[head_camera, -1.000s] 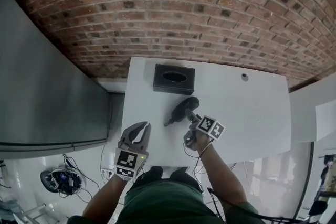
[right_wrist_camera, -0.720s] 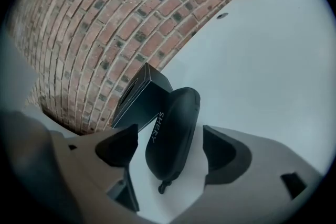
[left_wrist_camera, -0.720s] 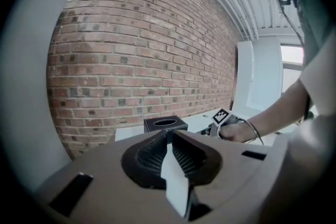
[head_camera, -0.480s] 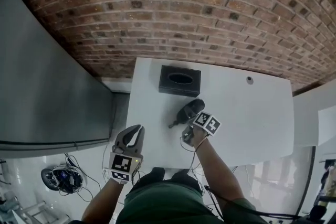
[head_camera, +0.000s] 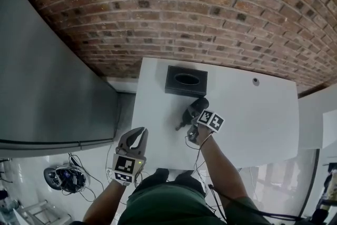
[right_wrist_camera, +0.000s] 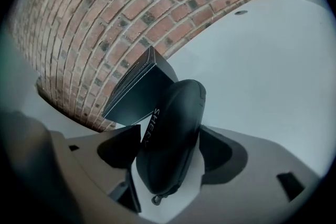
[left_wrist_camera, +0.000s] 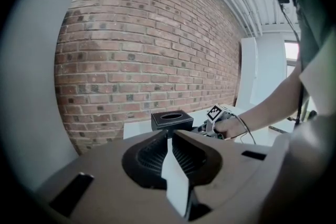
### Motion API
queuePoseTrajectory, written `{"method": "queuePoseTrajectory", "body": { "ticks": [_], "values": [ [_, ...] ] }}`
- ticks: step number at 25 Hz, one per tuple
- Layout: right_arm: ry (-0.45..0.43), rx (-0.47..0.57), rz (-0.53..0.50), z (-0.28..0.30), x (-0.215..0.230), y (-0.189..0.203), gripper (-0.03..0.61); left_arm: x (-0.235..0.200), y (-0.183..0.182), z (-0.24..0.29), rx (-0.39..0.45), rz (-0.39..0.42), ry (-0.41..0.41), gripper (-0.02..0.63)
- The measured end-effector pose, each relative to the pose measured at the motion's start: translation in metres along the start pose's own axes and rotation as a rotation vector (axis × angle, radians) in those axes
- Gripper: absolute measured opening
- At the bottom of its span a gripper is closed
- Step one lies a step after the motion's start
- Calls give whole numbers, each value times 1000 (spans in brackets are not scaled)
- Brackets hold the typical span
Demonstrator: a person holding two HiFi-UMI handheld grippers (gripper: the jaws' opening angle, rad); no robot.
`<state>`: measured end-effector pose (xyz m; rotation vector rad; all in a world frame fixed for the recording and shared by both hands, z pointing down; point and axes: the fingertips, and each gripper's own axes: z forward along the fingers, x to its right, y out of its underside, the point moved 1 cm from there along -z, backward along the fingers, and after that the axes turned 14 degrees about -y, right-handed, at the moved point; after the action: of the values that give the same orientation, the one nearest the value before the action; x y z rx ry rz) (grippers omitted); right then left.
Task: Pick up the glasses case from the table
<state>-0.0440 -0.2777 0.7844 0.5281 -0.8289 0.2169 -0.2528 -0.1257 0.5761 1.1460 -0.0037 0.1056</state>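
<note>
A black oval glasses case lies on the white table, just in front of a black tissue box. My right gripper points steeply down at it. Its jaws straddle the case's near end and are closing, with the fingers close along both sides; the case rests on the tabletop. My left gripper hovers at the table's near left edge, apart from the case, fingertips together and nothing between them.
The tissue box stands near the brick wall. A small round fitting sits at the table's far right. A grey panel lies to the left, with cables on the floor.
My right gripper has come down and forward over the near end of the case. My left gripper has drifted back and left toward the table's edge.
</note>
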Motion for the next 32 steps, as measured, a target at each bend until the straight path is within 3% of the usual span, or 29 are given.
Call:
{"method": "queuePoseTrajectory", "body": {
  "ticks": [10,21,32],
  "values": [
    [-74,-66,-109,-16,-7,9,302,16,-5,6,8,3,29,14],
    [-219,20,-109,-59,-33,-4,295,47,-16,12,28,16,76,14],
    [-384,160,-255,-141,-96,-47,293,92,-52,22,93,19,131,14]
  ]
}}
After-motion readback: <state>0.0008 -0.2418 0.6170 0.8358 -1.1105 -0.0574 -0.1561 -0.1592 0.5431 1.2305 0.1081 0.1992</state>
